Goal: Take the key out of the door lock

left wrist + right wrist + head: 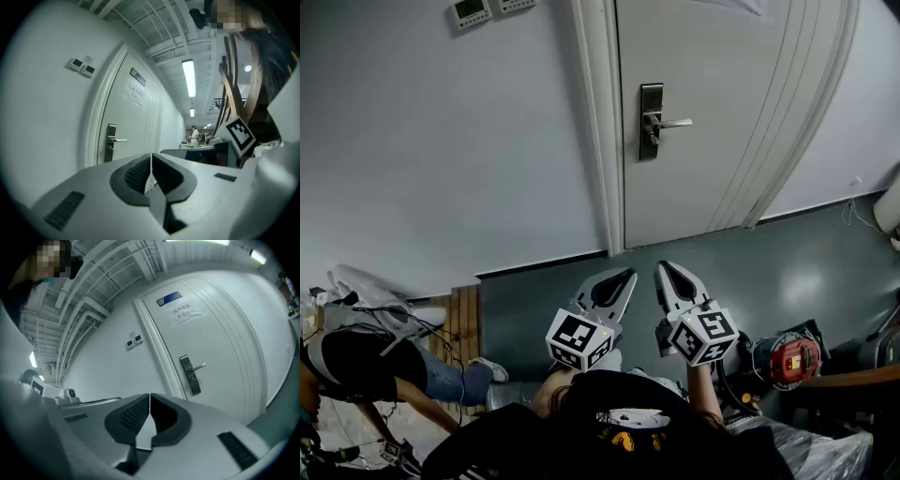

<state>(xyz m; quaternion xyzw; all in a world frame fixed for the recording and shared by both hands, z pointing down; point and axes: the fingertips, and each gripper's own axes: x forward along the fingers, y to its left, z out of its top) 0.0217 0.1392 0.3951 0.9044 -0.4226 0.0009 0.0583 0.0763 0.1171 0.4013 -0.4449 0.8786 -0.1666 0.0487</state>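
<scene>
**Head view.** The white door (722,112) stands closed in the upper centre of the frame. A metal lock plate (651,122) sits near its left edge, with a lever handle (673,123) pointing right. The key (651,141) shows only as a small stub on the plate just below the lever, too small to make out further. Both grippers are held level at lower centre, well apart from the door. The left gripper (625,275) and right gripper (664,268) are side by side, near each other but not touching. Two wall panels (473,11) are mounted at upper left. A seated person (384,366) occupies the lower left, and a red device (794,358) lies on the floor at lower right.

**Left gripper view.** The left gripper (151,157) has its jaws together, the pads meeting at the tips with nothing between them. The door is at centre left, its lock plate (111,142) above and left of the jaw tips and far beyond them. The right gripper's marker cube (240,135) appears at right. A ceiling light (189,77) runs overhead.

**Right gripper view.** The right gripper (149,397) is fully closed and empty, pad against pad. The lock plate (191,376) lies to the right of the jaw tips and far off, with a small stub below its lever. A paper sign (186,312) is fixed high on the door.
</scene>
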